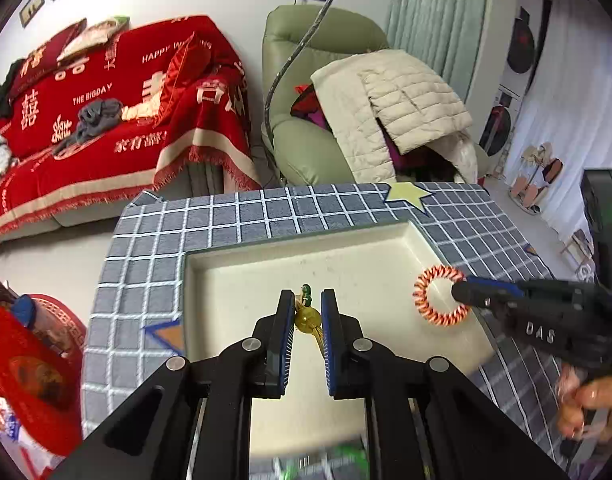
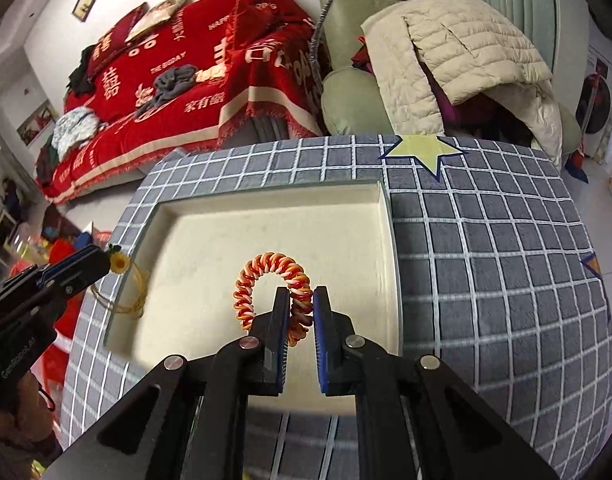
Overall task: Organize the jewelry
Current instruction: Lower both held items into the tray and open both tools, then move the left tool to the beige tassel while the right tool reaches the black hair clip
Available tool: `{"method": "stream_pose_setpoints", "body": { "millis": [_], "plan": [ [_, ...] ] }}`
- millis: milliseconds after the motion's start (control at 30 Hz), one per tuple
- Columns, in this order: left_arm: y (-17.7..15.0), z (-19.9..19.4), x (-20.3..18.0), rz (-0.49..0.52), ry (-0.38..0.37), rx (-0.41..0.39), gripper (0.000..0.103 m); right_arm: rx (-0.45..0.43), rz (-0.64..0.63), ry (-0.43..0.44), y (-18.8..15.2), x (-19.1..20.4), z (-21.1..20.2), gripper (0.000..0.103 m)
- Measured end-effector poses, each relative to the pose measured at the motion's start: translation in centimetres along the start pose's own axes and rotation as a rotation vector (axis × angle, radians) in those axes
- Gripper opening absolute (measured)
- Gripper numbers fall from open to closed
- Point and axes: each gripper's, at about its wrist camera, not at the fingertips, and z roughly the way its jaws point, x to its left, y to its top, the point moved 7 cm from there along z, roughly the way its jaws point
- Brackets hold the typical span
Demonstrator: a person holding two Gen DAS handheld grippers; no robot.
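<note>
A cream square tray (image 1: pixel 233 280) sits on a grey checked tablecloth; it also shows in the right wrist view (image 2: pixel 209 224). My left gripper (image 1: pixel 308 298) is shut on a yellow bead charm with a green top (image 1: pixel 307 314), held over the tray's near left part. In the right wrist view the charm (image 2: pixel 119 265) hangs at the tray's left rim with a thin gold loop (image 2: pixel 129 292) below it. My right gripper (image 2: pixel 301 296) is shut on a red, orange and white spiral bracelet (image 2: pixel 265 272), held over the tray. The bracelet (image 1: pixel 436 296) shows near the tray's right rim.
A yellow star patch (image 1: pixel 408 196) lies on the cloth behind the tray. Beyond the table stand a red-covered sofa (image 1: pixel 105 128) and a green armchair with a beige quilted jacket (image 1: pixel 394 108). Red items (image 1: pixel 29 376) lie left of the table.
</note>
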Motion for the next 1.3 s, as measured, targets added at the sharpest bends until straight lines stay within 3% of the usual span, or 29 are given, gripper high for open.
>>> {"method": "stream_pose_setpoints", "body": {
  "millis": [300,467,600,667,767,833,1067,1100,1133,1167,1233,1300],
  "plan": [
    [-3.1,7.8,2.2,-0.003,0.109,0.138,0.034,0.055,0.044,-0.021,-0.8,-1.5,5.7,0.013],
    [-4.4,8.8,2.8,0.012,0.169,0.172,0.034,0.061,0.039,-0.037,-1.4,-1.9,6.6,0.013],
    [-4.5,8.9,2.8,0.054,0.244,0.155,0.034,0.059,0.025,-0.057,-1.7,-1.9,6.9,0.013],
    [-4.6,8.9,2.8,0.072,0.266,0.157,0.035,0.059,0.012,-0.058,-1.8,-1.8,7.1,0.016],
    [-4.5,8.7,2.8,0.075,0.267,0.167,0.035,0.065,-0.004,-0.030,-1.9,-1.1,6.7,0.033],
    [-4.3,8.1,2.7,0.046,0.236,0.146,0.034,0.039,0.006,-0.017,-1.7,-0.8,5.9,0.054],
    [-3.4,7.1,2.5,0.035,0.217,0.113,0.035,-0.036,0.035,0.007,-1.3,-0.7,2.1,0.059],
    [-3.4,7.0,2.5,0.026,0.207,0.117,0.042,-0.039,0.044,0.012,-1.4,-0.8,1.7,0.060],
    [-3.4,7.0,2.5,0.018,0.199,0.119,0.060,-0.040,0.059,0.018,-1.5,-0.9,1.3,0.061],
    [-3.3,6.6,2.6,0.003,0.195,0.115,0.103,-0.041,0.068,0.021,-1.5,-1.0,1.2,0.061],
    [-2.8,5.2,2.6,-0.022,0.204,0.049,0.103,-0.041,0.085,0.025,-1.9,-1.2,0.7,0.061],
    [-2.4,3.8,2.2,-0.021,0.179,0.031,0.103,-0.037,0.095,0.035,-2.4,-1.1,0.2,0.062]
  ]
}}
